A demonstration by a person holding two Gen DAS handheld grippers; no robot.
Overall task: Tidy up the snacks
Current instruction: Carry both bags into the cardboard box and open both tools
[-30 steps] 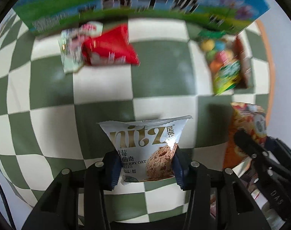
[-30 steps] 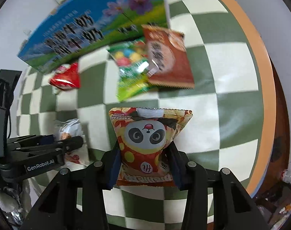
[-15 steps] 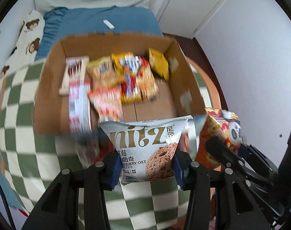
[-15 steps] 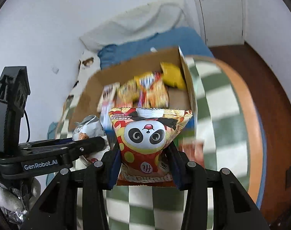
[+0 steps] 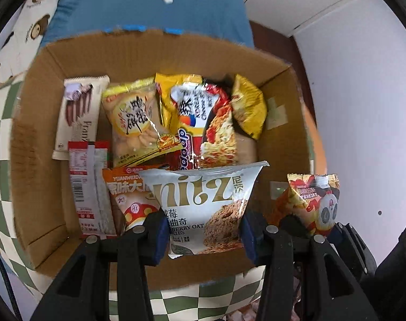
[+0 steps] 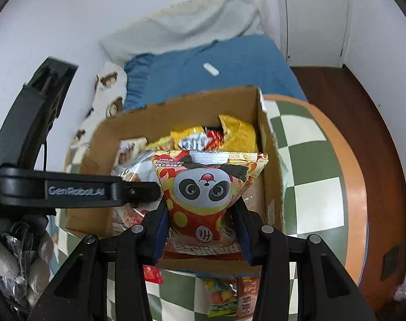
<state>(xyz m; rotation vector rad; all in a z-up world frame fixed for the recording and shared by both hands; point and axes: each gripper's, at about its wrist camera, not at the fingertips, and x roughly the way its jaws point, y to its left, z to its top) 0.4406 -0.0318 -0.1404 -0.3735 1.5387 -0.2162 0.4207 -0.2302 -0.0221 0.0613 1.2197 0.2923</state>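
While one cardboard box [image 5: 37,123] fills mid-frame: left claw [image 5: 203,234] clamps one oat-cookie bag [image 5: 203,200]; right claw [image 6: 201,236] clamps one panda bag [image 6: 205,187].

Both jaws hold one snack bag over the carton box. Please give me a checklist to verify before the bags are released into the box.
1. Left gripper shut on the white oat cookie bag: ok.
2. Right gripper shut on the panda snack bag: ok.
3. Both bags above the open cardboard box, inside its walls: ok for the cookie bag; cannot tell for the panda bag, which sits near the right wall.
4. Free room in the box: ok, bare cardboard shows at the right side.
5. The two grippers apart from each other: ok, but close.
6. Snacks left on the checkered table: not ok, packets remain.
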